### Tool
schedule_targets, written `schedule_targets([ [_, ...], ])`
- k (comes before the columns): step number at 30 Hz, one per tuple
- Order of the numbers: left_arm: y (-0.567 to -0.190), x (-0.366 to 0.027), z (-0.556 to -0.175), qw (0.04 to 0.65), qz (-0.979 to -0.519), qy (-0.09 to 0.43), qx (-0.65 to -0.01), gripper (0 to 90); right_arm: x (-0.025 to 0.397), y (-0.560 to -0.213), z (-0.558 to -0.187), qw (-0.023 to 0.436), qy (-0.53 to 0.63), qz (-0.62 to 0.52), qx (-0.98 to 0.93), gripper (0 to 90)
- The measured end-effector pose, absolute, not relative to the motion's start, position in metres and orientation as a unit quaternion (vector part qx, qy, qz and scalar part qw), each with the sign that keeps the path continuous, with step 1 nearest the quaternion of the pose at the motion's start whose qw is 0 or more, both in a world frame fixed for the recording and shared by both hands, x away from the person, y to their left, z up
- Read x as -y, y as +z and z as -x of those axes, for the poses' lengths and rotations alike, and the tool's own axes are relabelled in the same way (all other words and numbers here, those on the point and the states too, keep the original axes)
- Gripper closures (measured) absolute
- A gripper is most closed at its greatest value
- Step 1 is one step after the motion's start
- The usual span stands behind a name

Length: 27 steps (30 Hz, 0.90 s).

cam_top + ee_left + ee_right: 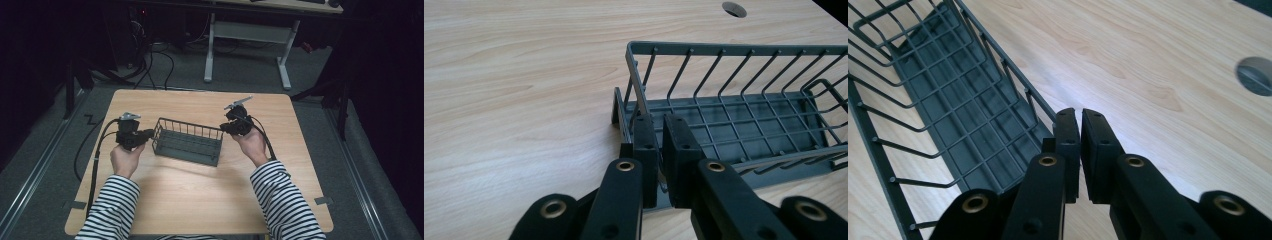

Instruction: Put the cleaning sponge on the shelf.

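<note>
I had the left gripper (148, 134) pinched tight on the left end rim of the wire basket (187, 142); in the left gripper view its two black jaws squeezed the thin grey rim between them. My right gripper (225, 127) was at the basket's right end, and in the right gripper view its jaws were nearly closed on the top wire there, with just a thin gap between them. My left hand (126, 159) and right hand (254, 146) held the tools from the near side of the basket. The basket sat flat on the wooden table (200, 190), near its middle. It was dark grey, long and open on top.
</note>
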<state>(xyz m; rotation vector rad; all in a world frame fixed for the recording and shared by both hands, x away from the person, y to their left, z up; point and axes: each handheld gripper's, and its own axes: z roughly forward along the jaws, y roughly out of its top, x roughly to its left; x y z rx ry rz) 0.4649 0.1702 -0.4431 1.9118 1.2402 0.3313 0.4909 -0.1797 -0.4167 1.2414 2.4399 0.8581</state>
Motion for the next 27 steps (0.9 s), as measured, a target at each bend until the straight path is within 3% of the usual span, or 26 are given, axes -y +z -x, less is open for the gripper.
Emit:
schedule_targets([
  [27,-0.446,-0.077,-0.503,0.431,-0.766,0.118,-0.461,85.2,0.265,-0.415,-0.493,0.172,0.268,-0.512,-0.798,85.7],
])
